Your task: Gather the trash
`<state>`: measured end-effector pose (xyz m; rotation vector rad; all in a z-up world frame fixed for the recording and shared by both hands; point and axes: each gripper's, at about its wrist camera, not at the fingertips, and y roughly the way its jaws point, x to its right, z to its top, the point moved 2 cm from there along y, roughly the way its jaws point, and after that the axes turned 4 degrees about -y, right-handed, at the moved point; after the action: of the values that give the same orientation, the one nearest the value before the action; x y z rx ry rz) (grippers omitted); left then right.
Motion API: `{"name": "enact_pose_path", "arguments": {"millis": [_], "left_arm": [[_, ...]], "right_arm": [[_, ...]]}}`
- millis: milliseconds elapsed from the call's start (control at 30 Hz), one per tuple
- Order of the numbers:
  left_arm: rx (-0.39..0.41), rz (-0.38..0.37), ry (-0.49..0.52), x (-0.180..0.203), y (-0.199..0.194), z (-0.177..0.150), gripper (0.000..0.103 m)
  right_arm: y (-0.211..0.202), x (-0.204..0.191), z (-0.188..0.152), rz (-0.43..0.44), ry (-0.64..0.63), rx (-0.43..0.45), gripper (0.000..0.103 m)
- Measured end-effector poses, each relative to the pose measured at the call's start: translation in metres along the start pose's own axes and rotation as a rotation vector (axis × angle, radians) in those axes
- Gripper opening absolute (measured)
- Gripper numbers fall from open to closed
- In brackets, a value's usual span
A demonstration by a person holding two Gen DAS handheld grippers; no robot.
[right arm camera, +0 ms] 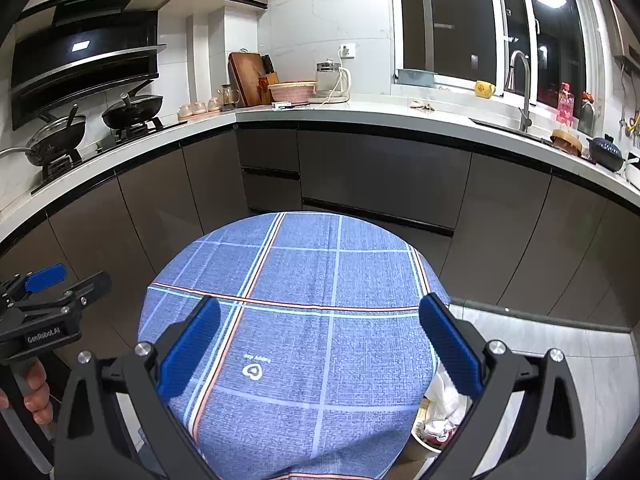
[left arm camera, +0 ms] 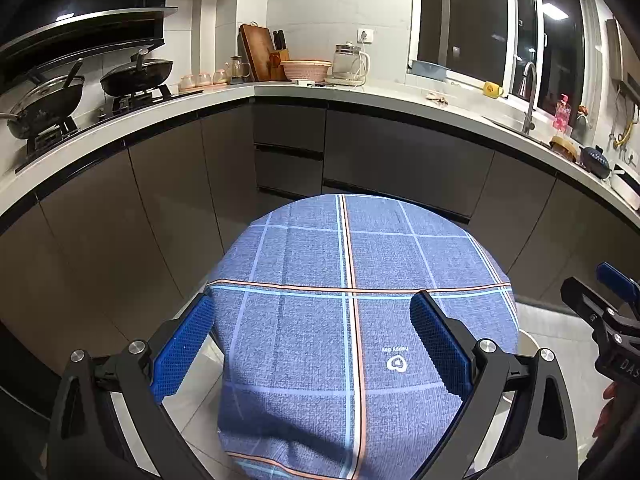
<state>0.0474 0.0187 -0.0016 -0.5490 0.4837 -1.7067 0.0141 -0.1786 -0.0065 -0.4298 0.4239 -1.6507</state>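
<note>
A round table in a blue plaid cloth (left arm camera: 304, 256) (right arm camera: 328, 280) fills the lower middle of both views, and no loose item shows on it. My left gripper (left arm camera: 314, 300) hovers open over the near part of the cloth, nothing between its blue pads. My right gripper (right arm camera: 320, 304) hangs open over the same cloth, also holding nothing. A bin (right arm camera: 425, 442) stands on the floor by the table's right side, with crumpled white paper (right arm camera: 444, 400) inside. Each gripper appears at the edge of the other's view: the right one (left arm camera: 600, 292), the left one (right arm camera: 60, 284).
A grey L-shaped kitchen counter (left arm camera: 360, 94) runs behind the table. It carries two pans on a hob (left arm camera: 136, 76), a kettle (left arm camera: 350, 60), a yellow mug (left arm camera: 492, 89) and a sink tap (left arm camera: 530, 92). Pale floor tiles (right arm camera: 560, 344) lie to the right.
</note>
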Motion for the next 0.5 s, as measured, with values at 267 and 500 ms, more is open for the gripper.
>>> {"name": "enact_pose_path", "arguments": {"millis": [267,500], "left_arm": [[0.015,0.001,-0.018,-0.015,-0.011,0.0,0.095],[0.028,-0.008,-0.015,-0.014,-0.018,0.0,0.095]], "right_arm": [[-0.008,-0.013,0.001,-0.015,-0.011,0.005,0.1],[-0.016,-0.012,0.003,-0.024,-0.013,0.024,0.1]]}}
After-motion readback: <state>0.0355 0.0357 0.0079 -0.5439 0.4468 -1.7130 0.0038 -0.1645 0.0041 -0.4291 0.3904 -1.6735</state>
